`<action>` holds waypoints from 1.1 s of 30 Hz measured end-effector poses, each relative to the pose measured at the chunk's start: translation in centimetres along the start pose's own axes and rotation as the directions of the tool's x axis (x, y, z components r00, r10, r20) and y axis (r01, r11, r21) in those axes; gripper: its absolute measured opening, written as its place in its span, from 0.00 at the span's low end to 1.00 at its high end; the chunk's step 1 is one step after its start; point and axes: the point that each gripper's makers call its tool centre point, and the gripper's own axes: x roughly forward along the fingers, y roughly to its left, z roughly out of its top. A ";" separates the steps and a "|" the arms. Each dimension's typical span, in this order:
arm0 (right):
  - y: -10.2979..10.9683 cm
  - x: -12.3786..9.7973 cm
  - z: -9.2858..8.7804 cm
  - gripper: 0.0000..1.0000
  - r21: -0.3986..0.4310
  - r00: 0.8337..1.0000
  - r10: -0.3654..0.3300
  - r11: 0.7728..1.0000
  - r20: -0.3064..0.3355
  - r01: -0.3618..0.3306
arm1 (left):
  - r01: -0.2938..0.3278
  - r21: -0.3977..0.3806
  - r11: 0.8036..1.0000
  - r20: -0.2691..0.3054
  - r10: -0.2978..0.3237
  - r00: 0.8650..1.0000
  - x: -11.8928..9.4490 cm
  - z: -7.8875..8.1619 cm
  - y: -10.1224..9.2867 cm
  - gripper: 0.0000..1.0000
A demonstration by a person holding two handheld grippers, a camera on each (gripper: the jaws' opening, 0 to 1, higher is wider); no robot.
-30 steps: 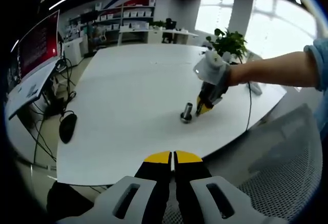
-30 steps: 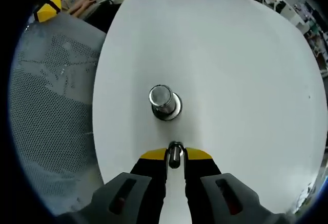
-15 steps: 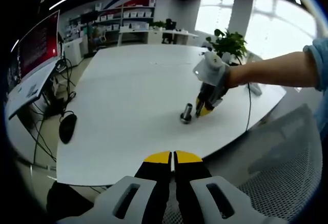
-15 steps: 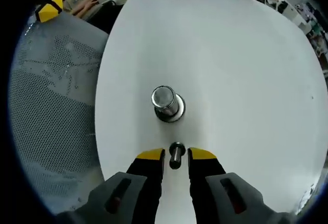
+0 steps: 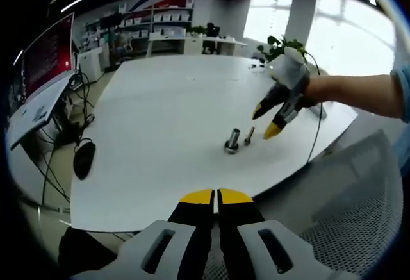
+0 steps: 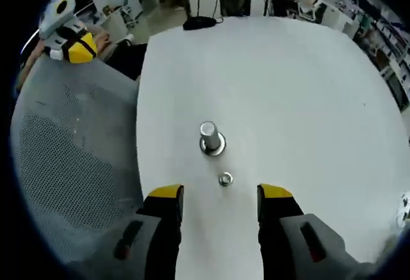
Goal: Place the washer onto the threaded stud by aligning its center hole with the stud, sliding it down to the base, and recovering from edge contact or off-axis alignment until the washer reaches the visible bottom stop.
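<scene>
In the left gripper view, the left gripper (image 5: 216, 197) has its jaws pressed together, empty; the right gripper (image 5: 270, 121) hangs spread wide above the table (image 5: 166, 100), just beside a small upright stud (image 5: 249, 136) and the larger metal cylinder (image 5: 232, 141); in the right gripper view, the stud (image 6: 225, 179) stands on end, long axis vertical, free between the parted jaws of the right gripper (image 6: 220, 192), near the cylinder (image 6: 211, 138).

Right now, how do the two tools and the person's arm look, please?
Both tools share one design: a pale grey body with slotted holes, black jaws and yellow tips. The left tool shows this close up, as does the right tool. The person's arm behind the right tool wears a light blue sleeve.
</scene>
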 end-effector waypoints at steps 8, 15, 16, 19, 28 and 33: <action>3.1 -7.3 1.0 0.62 0.188 0.964 -0.010 0.981 0.266 -0.041 | 0.001 -0.007 1.000 0.010 -0.001 1.000 0.0 0.1 0.0 0.00; 5.2 -12.9 1.5 0.75 0.333 0.879 -0.099 0.940 0.466 -0.071 | 0.012 -0.002 1.000 -0.009 -0.012 1.000 0.1 -0.2 -0.2 0.00; 5.3 -13.6 1.4 0.77 0.351 0.865 -0.116 0.934 0.488 -0.072 | 0.013 -0.001 1.000 -0.008 -0.013 1.000 0.1 -0.1 -0.2 0.00; 6.2 -15.7 0.9 0.82 0.418 0.819 -0.198 0.907 0.539 -0.056 | 0.020 0.003 1.000 0.003 -0.020 1.000 0.0 0.0 -0.3 0.01; 7.5 -17.0 -3.5 1.00 0.554 0.775 -0.432 0.823 0.461 0.129 | 0.064 0.023 0.998 0.047 -0.066 0.997 -0.2 0.8 -1.0 0.01; 8.2 -15.0 -7.1 1.00 0.556 0.808 -0.498 0.787 0.317 0.267 | 0.090 0.035 0.995 0.067 -0.093 0.993 -0.3 1.0 -1.5 0.01</action>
